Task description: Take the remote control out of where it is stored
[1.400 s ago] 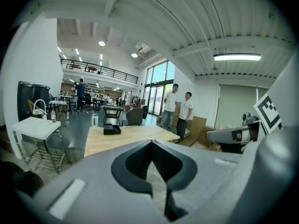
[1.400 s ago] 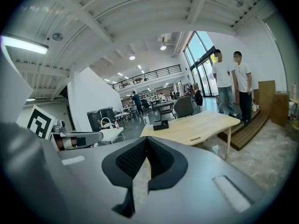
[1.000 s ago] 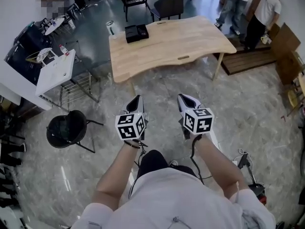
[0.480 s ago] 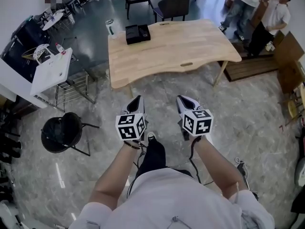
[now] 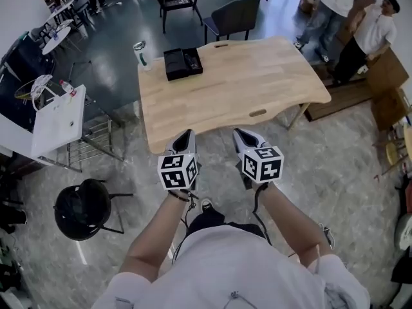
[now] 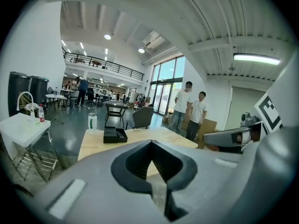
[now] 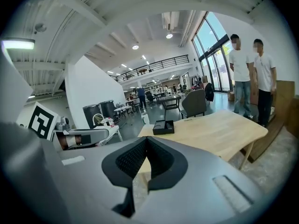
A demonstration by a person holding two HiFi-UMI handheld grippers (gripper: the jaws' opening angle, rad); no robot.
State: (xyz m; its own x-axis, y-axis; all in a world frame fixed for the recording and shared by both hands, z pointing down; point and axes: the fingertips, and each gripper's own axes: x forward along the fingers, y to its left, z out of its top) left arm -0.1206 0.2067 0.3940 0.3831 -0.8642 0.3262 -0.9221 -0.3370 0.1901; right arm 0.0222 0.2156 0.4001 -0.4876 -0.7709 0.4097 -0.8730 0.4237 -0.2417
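I hold my left tongs point(image 5: 187, 138) and my right tongs point(image 5: 239, 136) side by side, just short of the near edge of the wooden desk point(image 5: 251, 76), both pointing toward it. Each pair is closed, tips together, with nothing between them.

On the desk's far left corner sits a black box point(image 5: 182, 63), an open tray with dark compartments. From here I cannot make out the remote control itself, so I cannot tell whether it lies in that box. Just beside the box, at the very corner of the desk, stands a white cup point(image 5: 140, 53) with a green band. The remainder of the desk top is bare wood.

A grey chair point(image 5: 233, 17) stands beyond the desk's far edge. Two people point(image 5: 372, 34) stand past the desk's far right corner. To the left of the desk is a white folding table point(image 5: 56, 118), and nearer to me on that side a black round stool point(image 5: 80, 208).
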